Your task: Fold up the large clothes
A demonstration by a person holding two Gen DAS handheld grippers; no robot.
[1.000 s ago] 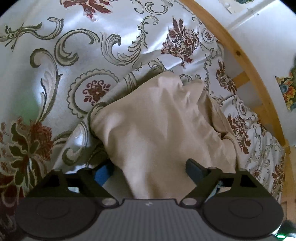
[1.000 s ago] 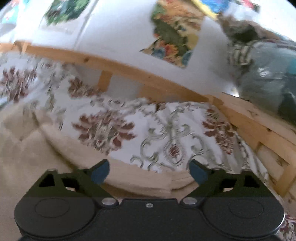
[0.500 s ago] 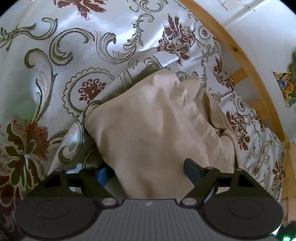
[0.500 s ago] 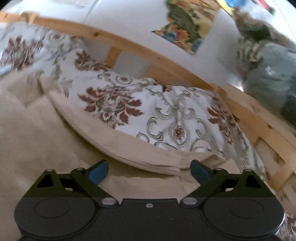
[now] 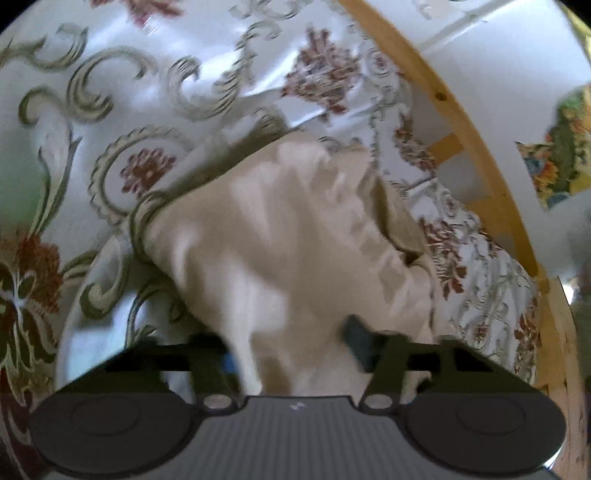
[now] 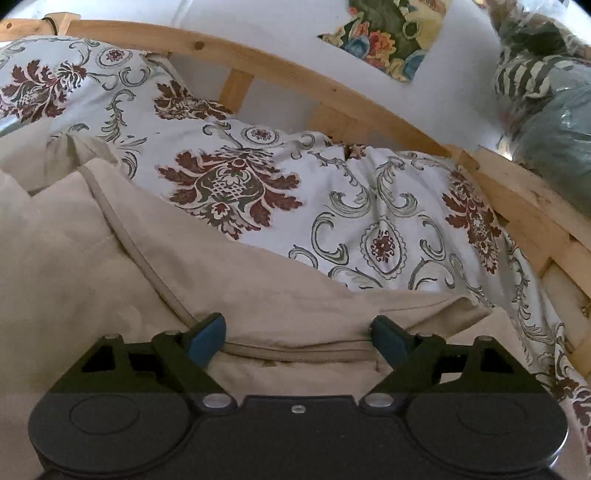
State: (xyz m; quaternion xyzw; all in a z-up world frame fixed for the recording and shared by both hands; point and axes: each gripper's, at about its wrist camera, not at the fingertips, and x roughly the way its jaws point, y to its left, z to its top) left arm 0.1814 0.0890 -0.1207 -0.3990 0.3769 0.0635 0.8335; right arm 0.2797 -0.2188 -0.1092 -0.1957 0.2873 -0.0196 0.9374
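A large beige garment (image 5: 280,251) lies bunched on a floral bedspread (image 5: 110,110). In the left wrist view my left gripper (image 5: 291,350) is open, with the cloth lying between its fingers; the left fingertip is mostly hidden by the cloth. In the right wrist view the same garment (image 6: 110,277) fills the lower left, with a seam running down to a folded hem. My right gripper (image 6: 299,332) is open, its blue-padded fingers either side of that hem, just above the cloth.
A curved wooden bed rail (image 6: 280,70) runs behind the bedspread (image 6: 369,221), with a white wall and a floral hanging (image 6: 384,33) beyond. Bagged bedding (image 6: 546,110) is stacked at the far right. The rail also shows in the left view (image 5: 472,140).
My right gripper has come down and forward onto the garment's hem. My left gripper has shifted a little, the view is blurred, and its fingers stand slightly closer together around the cloth.
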